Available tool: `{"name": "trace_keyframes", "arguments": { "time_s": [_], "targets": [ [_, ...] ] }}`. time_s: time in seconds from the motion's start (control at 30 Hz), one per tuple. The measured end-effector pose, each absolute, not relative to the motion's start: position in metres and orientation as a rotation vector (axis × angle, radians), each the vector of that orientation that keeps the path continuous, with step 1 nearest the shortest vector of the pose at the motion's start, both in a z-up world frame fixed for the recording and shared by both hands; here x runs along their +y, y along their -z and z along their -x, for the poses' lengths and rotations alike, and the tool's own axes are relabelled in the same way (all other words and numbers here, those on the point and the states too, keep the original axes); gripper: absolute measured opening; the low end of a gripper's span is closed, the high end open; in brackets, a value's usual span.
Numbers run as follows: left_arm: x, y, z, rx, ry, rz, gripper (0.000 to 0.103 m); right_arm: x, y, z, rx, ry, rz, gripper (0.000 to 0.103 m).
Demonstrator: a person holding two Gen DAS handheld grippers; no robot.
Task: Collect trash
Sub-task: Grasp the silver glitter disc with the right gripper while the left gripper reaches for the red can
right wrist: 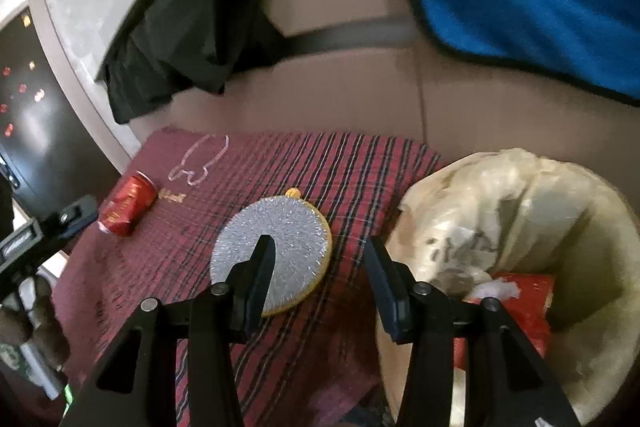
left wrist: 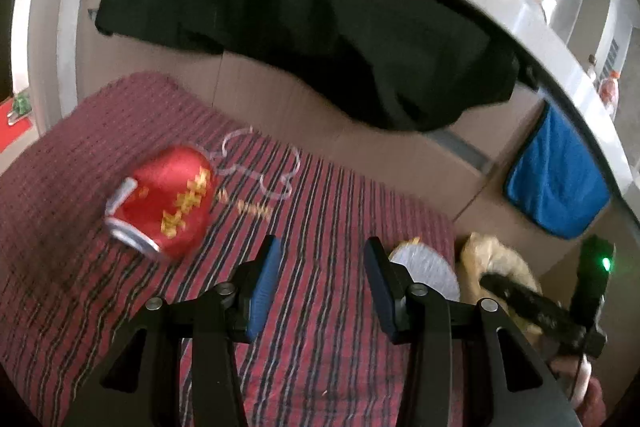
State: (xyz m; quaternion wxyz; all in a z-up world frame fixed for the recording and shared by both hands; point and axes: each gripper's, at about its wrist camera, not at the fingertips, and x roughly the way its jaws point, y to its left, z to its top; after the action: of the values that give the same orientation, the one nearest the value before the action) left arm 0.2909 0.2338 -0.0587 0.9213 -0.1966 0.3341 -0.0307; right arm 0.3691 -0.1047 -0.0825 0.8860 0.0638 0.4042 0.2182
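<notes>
Tip for grabbing crushed red aluminium can (left wrist: 162,201) left of silver glittery disc (right wrist: 272,259): swing spread-open empty left gripper (left wrist: 318,277) over, pinch mid-body, spread-open right gripper (right wrist: 320,277) idle.

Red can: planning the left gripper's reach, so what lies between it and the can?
Only bare striped mat lies between the open left gripper and the red can, as the left wrist view shows.

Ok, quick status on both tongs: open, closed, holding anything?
Left tongs: open, empty, above the striped cloth.
Right tongs: open, empty, between the silver disc and the lined bin.
</notes>
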Motion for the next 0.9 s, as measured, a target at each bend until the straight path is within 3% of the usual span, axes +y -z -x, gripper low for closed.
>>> {"name": "trace_keyframes", "arguments": {
  "time_s": [0.13,0.4,0.57,0.9],
  "targets": [
    [0.235,0.074,-0.292,0.735,0.076,0.381,0.045,-0.095,0.095,-0.384,0.887,-0.465,-0.147,0.038],
    [0.244,0.074,-0.291,0.739,0.076,0.379,0.044,-0.082,0.111,-0.394,0.941,-0.478,-0.170,0.038],
    [0.252,0.071,-0.287,0.728,0.082,0.392,0.044,-0.058,0.093,-0.385,0.905,-0.564,-0.161,0.029],
    [0.313,0.061,-0.263,0.656,-0.006,0.468,0.044,0.020,0.065,-0.367,0.887,-0.749,-0.124,0.028]
  ]
}}
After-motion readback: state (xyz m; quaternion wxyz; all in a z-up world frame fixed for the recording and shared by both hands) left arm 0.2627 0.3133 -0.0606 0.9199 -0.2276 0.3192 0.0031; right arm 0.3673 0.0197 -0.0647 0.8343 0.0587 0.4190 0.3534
